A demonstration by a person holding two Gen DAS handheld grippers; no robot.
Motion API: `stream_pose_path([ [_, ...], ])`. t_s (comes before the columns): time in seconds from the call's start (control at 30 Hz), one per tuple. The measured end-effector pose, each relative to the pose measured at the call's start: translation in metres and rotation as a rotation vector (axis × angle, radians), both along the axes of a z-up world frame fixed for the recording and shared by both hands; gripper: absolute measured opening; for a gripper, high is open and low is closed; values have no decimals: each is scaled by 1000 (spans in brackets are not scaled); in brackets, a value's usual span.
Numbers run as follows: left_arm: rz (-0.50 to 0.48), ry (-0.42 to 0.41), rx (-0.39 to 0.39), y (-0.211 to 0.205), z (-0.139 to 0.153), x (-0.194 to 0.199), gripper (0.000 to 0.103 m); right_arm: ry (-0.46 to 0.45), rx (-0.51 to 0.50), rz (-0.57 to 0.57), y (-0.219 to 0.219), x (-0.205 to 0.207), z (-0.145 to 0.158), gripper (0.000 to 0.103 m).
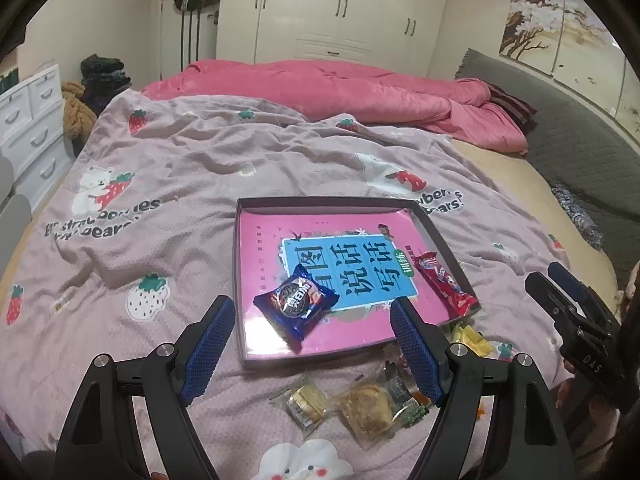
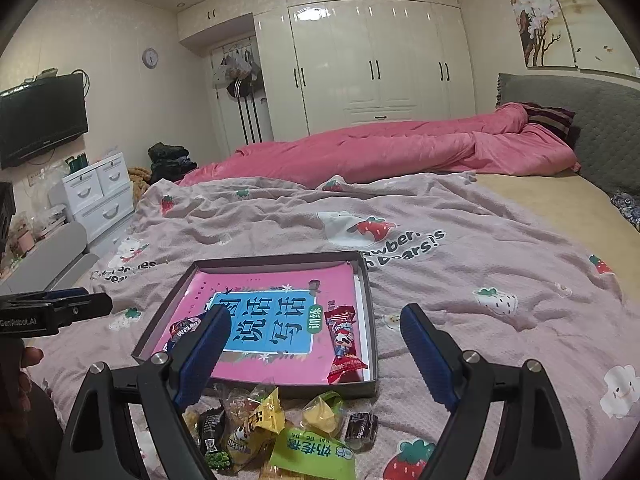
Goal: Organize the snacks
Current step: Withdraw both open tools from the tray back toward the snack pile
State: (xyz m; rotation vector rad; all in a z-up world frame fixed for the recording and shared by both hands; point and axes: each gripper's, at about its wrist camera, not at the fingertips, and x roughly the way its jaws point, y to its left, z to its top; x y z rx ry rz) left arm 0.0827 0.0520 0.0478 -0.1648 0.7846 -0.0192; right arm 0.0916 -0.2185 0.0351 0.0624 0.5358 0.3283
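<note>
A shallow dark box (image 1: 240, 264) (image 2: 370, 320) with a pink book in its bottom lies on the bed. In it are a blue cookie packet (image 1: 296, 306) (image 2: 182, 328) and a red snack bar (image 1: 446, 284) (image 2: 342, 340). Loose snacks lie on the blanket in front of the box: a pastry (image 1: 366, 410), a small wrapped cake (image 1: 304, 402), yellow packets (image 2: 256, 420) and a green packet (image 2: 312, 452). My left gripper (image 1: 310, 320) is open and empty, hovering over the box's near edge. My right gripper (image 2: 316, 332) is open and empty above the snack pile.
The pinkish strawberry blanket (image 1: 200, 160) covers the bed, with a pink duvet (image 1: 340, 88) at the far side and a grey headboard (image 2: 592, 120) on the right. White drawers (image 2: 100, 192) and a TV (image 2: 40, 120) stand left.
</note>
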Motion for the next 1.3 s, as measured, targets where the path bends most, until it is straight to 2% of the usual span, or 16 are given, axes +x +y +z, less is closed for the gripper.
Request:
stream_pose_path([
  [0.23, 11, -5, -18, 10, 4, -8, 81, 21, 19, -16, -8, -4, 0, 86],
  [0.6, -7, 35, -49, 12, -4, -21, 81, 71, 17, -37, -16, -14, -5, 86],
  [0.93, -36, 89, -57, -1, -20, -28, 81, 136, 15, -42, -20, -21, -15, 86],
  [1.3, -97, 157, -69, -26, -40, -37, 81, 201, -31, -17, -12, -29, -26, 86],
])
